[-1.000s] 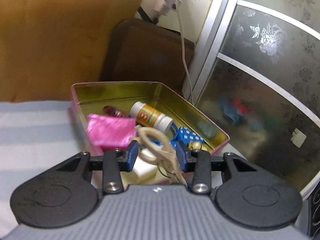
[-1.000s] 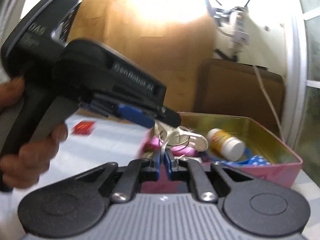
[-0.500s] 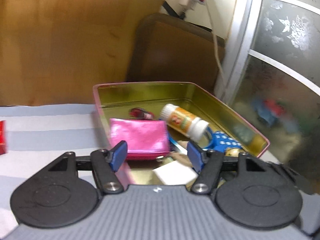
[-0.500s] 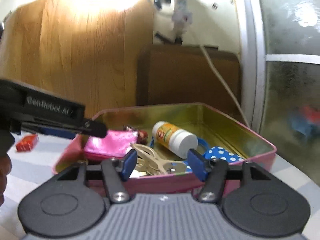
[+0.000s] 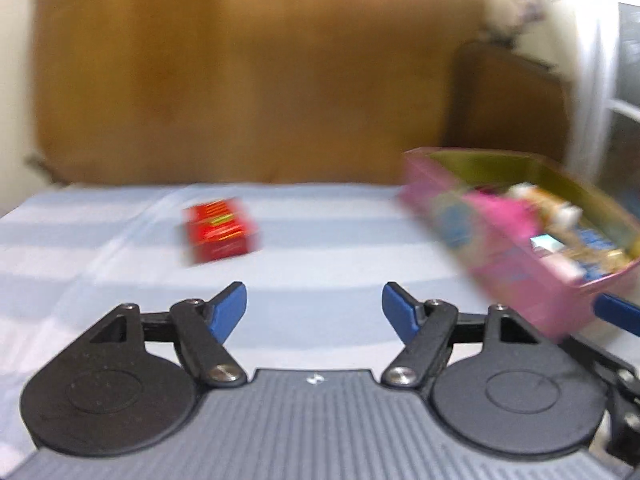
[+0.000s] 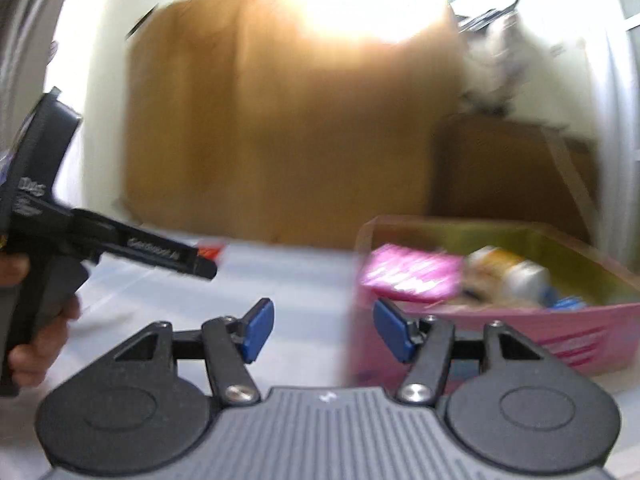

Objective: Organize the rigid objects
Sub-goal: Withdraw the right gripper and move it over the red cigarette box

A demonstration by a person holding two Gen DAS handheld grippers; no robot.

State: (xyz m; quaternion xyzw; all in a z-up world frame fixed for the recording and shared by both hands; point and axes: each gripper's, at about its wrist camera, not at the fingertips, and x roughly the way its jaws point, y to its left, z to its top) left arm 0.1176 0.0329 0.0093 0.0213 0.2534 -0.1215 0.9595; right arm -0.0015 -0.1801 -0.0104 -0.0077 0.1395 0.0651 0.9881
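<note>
Pink tin box (image 6: 560, 336): rectangular, open-topped, gold-coloured metal inside, printed pink outside; stands at the right end of the surface (image 5: 320, 264), which is covered in a pale blue-and-white striped cloth. Both views are blurred, so small contents are hard to tell

Contents of the tin:
- shiny pink pouch (image 6: 408, 276), flat and soft-looking, at the near left corner
- white bottle (image 6: 508, 272) with an orange label, cylindrical, lying on its side to the right of the pouch
- blue items (image 6: 564, 302) at the right, too smeared to name
- pale and gold-coloured pieces at the near end in the left wrist view, not identifiable

Red box (image 5: 220, 230): small, rectangular, carton-like with yellow print; lies alone on the surface, well apart from the tin, ahead of the left gripper

Left gripper (image 5: 314, 312): black body, blue-tipped fingers (image 5: 228, 312) spread wide, having just been opening, nothing between them but striped cloth. In the right wrist view it shows from the side, gripped by a hand (image 6: 36, 344), pointing toward the red box

Right gripper (image 6: 324, 330): fingers parted about halfway, having opened within the last second, nothing held; its right finger (image 6: 390, 330) stands in front of the tin's near left corner, contact not discernible

Backdrop: brown wooden panel (image 5: 248, 72), smooth; darker brown board (image 6: 508, 168) behind the tin
</note>
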